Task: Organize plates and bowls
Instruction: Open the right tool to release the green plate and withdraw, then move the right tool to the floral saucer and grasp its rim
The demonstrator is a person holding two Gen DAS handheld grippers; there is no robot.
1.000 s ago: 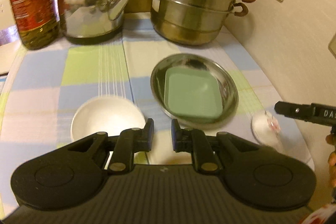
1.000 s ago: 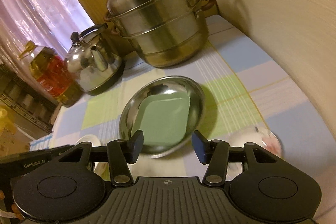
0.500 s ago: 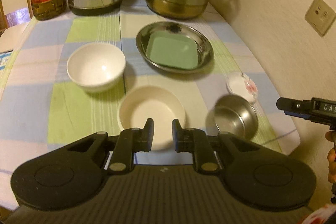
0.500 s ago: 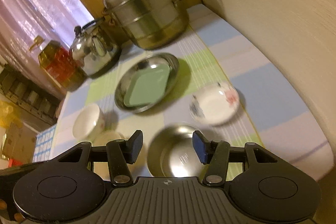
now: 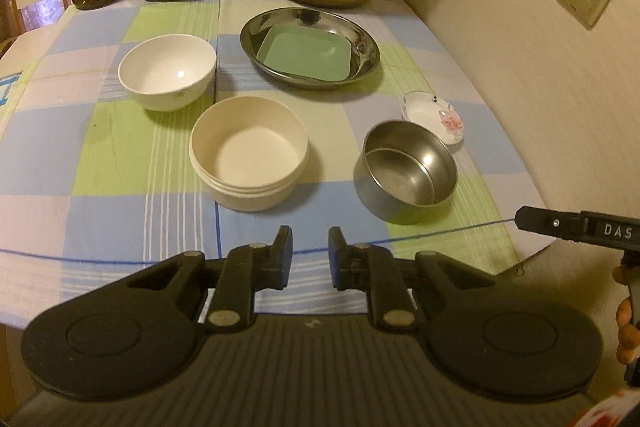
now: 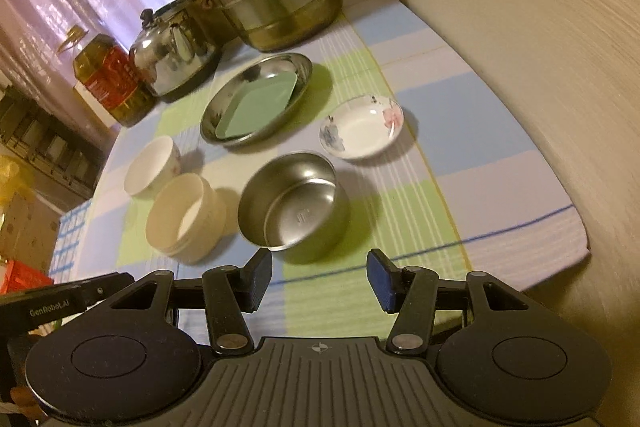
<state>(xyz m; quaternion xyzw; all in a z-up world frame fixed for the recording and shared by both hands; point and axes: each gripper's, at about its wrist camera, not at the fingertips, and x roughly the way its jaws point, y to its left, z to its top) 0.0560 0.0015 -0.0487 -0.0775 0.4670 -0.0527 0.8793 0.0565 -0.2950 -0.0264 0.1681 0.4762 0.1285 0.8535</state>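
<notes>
Steel bowl sits just ahead of my right gripper, jaws spread, empty; left gripper nearly closed, empty.

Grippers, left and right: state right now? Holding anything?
Left gripper: fingers nearly closed with a narrow gap, holding nothing.
Right gripper: fingers open wide, holding nothing; steel bowl lies just ahead.

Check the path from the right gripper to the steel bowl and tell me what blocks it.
Nothing visible does. The right gripper is open and empty, and only bare tablecloth lies between it and the steel bowl. The cream bowl sits off to the side.
</notes>
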